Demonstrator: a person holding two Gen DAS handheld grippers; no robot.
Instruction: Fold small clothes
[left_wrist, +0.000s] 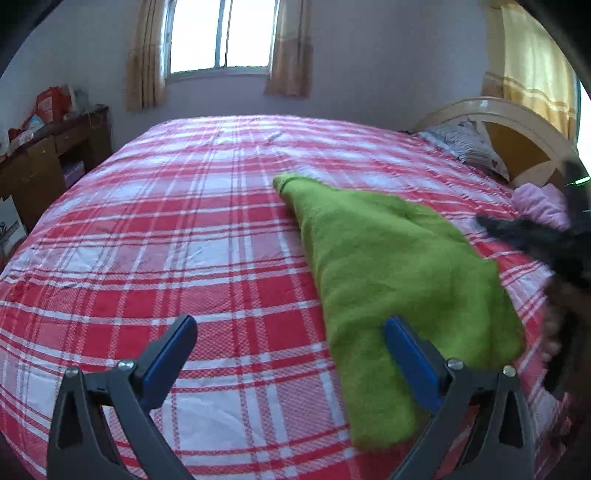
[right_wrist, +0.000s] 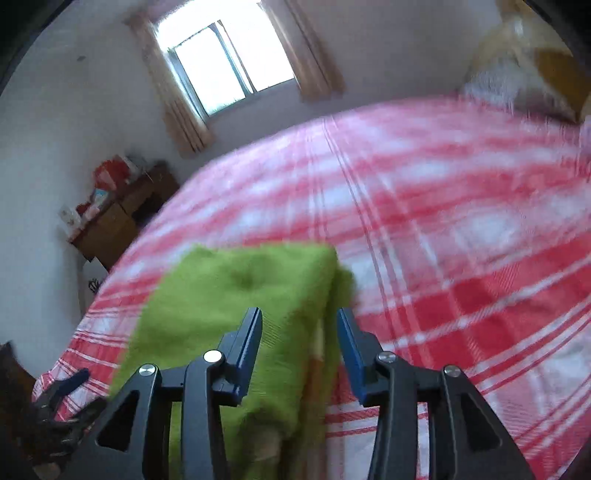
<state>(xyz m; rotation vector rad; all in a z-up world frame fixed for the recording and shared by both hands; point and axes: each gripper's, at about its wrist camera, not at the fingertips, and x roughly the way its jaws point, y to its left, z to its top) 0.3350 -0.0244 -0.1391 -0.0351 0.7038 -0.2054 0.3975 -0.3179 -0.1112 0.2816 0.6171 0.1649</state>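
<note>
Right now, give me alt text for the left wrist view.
A folded green cloth lies on a red plaid bed; the open left gripper hovers at its near end. A window is behind.

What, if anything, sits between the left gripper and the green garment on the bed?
Nothing visible. The left gripper is open just above the plaid bedsheet, and its right finger already overlaps the near edge of the green garment. Only bare sheet shows between the fingers.

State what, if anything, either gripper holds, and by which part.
Nothing is held. The left gripper and right gripper are both open above the green cloth on the bed.
</note>
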